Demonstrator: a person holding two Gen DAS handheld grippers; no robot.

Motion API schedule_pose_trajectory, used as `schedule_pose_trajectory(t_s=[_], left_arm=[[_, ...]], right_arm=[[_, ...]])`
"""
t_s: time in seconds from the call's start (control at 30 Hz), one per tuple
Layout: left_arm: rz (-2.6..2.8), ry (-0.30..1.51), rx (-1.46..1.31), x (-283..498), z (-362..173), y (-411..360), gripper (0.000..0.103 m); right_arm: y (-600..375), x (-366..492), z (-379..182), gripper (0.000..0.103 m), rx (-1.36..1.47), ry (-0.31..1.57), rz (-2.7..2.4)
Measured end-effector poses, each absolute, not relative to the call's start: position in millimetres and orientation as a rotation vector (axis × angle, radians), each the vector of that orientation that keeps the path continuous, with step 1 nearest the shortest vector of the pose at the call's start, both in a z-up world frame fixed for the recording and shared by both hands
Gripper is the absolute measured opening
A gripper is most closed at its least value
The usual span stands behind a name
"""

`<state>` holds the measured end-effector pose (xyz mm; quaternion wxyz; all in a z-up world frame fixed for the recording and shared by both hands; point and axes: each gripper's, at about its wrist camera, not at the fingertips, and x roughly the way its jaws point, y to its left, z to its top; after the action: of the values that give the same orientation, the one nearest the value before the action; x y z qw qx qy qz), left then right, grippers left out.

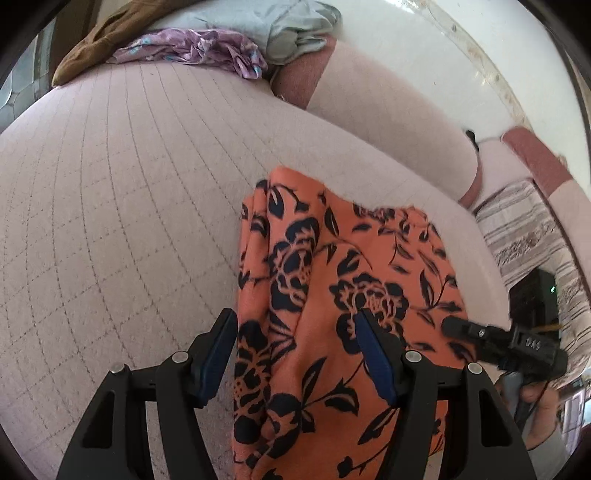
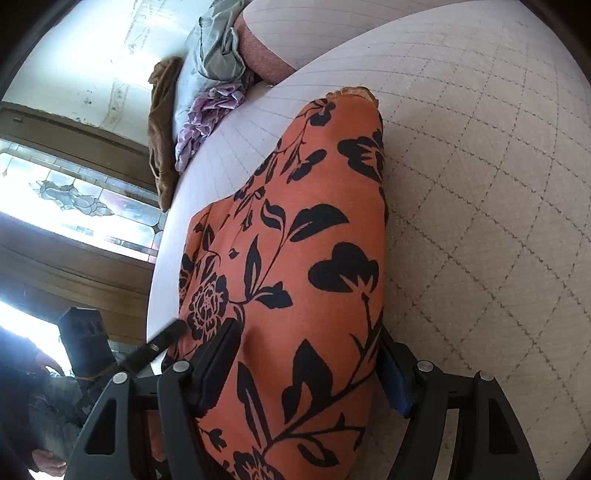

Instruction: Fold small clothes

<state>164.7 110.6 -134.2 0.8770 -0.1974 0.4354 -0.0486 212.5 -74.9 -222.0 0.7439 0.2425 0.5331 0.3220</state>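
Note:
An orange cloth with a dark floral print (image 1: 332,295) lies in a long, partly folded strip on a pale quilted sofa cushion (image 1: 129,221). My left gripper (image 1: 295,317) stands open low over the cloth's near end. Its left pad sits just off the cloth's left edge and its right pad over the print. In the right wrist view the same orange cloth (image 2: 314,229) bulges up between the wide jaws of my right gripper (image 2: 308,332), which is open, and it hides part of the right finger. Each view shows a finger of the other gripper (image 1: 465,330) (image 2: 162,341) close beside the cloth.
At the cushion's far end lies a pile: a brown garment (image 1: 96,40), a purple patterned cloth (image 1: 192,48) and a grey-blue garment (image 1: 273,26). The sofa back (image 1: 388,122) runs along the right, with a striped cloth (image 1: 528,236) beyond it. A hand (image 1: 532,398) holds the right gripper's handle.

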Motion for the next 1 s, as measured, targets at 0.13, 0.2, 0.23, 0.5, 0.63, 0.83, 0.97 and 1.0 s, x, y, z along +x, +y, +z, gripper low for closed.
schedule_pose_trajectory(t_s=[0.13,0.2,0.23,0.5,0.63,0.83,0.97,1.0], left_arm=[[-0.131,1.012,-0.458,180,-166,111,0.062],[-0.144,1.013,-0.481,180,-165,111,0.052],[-0.155,1.017,-0.492,180,-165,111,0.048],[-0.161,1.013,-0.539,179,-166,110,0.042],[-0.146,1.011,-0.495,169,-159,116,0.053],[-0.162,1.013,-0.498,168,-170,117,0.052],[-0.176,1.008,-0.480,165,-165,117,0.036],[-0.176,0.997,-0.472,164,-162,117,0.035]], right_arm=[[-70,220,-232,0.070,0.540,1.186,0.696],[-62,222,-233,0.059,0.494,1.185,0.681],[-60,221,-230,0.058,0.472,1.182,0.675],[-50,217,-216,0.046,0.377,1.163,0.666],[-64,218,-224,0.060,0.481,1.186,0.665],[-75,215,-229,0.069,0.564,1.178,0.697],[-62,210,-225,0.042,0.421,1.165,0.685],[-59,208,-219,0.038,0.381,1.150,0.685]])
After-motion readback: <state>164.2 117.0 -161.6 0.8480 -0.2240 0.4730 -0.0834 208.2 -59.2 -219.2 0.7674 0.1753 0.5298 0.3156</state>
